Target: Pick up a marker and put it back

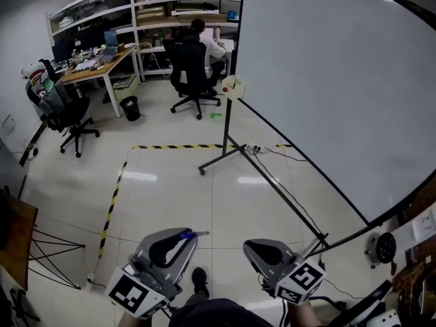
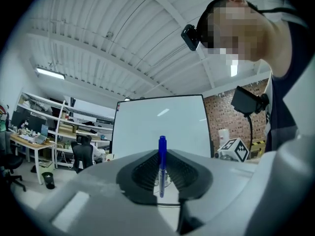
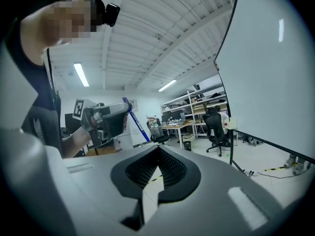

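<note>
A blue marker (image 2: 162,167) stands upright, pinched between the tips of my left gripper (image 2: 162,154), which is shut on it. In the head view the left gripper (image 1: 191,236) is low at the bottom left, and the marker (image 1: 189,235) pokes out past its tips. My right gripper (image 1: 249,246) hangs beside it at the bottom right. Its jaws (image 3: 158,148) are shut, tips touching, with nothing between them. The right gripper view shows the left gripper (image 3: 106,118) with the marker (image 3: 136,124) slanting out of it. The big whiteboard (image 1: 327,80) stands ahead on the right.
The whiteboard's black stand legs (image 1: 221,157) and a cable (image 1: 283,189) cross the tiled floor ahead. Yellow-black floor tape (image 1: 112,199) marks a boundary. A person sits in a chair (image 1: 191,70) at the shelves. A desk (image 1: 95,67), office chair (image 1: 65,111) and bin (image 1: 130,107) stand at the left.
</note>
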`<state>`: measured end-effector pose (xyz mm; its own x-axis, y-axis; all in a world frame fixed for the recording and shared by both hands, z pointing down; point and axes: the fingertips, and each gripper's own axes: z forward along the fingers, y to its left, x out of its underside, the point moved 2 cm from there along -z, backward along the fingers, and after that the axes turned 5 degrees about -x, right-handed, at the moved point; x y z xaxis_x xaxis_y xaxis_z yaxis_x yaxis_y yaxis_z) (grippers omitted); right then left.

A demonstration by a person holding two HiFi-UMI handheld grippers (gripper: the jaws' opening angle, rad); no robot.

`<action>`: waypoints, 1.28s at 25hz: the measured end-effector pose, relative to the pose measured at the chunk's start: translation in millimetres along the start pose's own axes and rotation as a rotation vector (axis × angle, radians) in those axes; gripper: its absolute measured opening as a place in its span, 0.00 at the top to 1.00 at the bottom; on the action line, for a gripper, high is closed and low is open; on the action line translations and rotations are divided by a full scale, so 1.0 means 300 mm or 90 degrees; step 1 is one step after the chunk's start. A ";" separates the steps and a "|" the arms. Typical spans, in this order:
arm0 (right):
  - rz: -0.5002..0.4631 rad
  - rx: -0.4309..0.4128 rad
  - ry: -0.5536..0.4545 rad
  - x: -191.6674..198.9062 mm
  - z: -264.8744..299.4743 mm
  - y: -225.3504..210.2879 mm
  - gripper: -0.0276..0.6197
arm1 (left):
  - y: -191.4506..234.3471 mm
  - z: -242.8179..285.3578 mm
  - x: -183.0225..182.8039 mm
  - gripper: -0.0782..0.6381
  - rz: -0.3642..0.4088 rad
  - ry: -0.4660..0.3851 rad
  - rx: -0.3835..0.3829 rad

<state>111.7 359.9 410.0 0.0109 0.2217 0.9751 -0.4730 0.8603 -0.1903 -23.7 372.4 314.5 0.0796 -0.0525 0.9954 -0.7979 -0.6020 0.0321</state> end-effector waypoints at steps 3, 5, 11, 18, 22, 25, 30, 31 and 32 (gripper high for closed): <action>-0.004 0.005 0.009 -0.028 0.110 -0.058 0.96 | 0.123 0.042 0.013 0.82 -0.010 0.004 0.005; -0.001 0.012 0.011 -0.053 0.193 -0.099 0.96 | 0.208 0.068 0.010 0.82 -0.013 0.005 0.010; -0.025 0.009 0.011 -0.137 0.408 -0.162 0.96 | 0.417 0.127 -0.013 0.82 -0.014 -0.004 0.023; -0.051 0.016 0.011 -0.199 0.505 -0.257 0.96 | 0.531 0.193 -0.020 0.82 -0.011 -0.013 0.027; -0.053 0.007 0.001 -0.237 0.549 -0.337 0.96 | 0.593 0.258 -0.027 0.82 -0.009 -0.015 0.019; -0.053 0.001 -0.006 -0.256 0.574 -0.427 0.96 | 0.623 0.337 -0.028 0.82 0.002 -0.012 0.017; -0.032 -0.006 -0.003 -0.262 0.621 -0.614 0.96 | 0.689 0.513 -0.001 0.82 0.007 0.004 0.015; -0.030 -0.008 -0.002 -0.269 0.632 -0.658 0.96 | 0.704 0.560 0.003 0.82 0.007 0.006 0.016; -0.029 -0.010 -0.001 -0.278 0.642 -0.706 0.96 | 0.717 0.611 0.006 0.82 0.008 0.007 0.018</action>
<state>41.3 70.9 390.9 0.0307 0.1817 0.9829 -0.4579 0.8766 -0.1478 -85.7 96.7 306.7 0.0622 -0.0516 0.9967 -0.7813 -0.6239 0.0165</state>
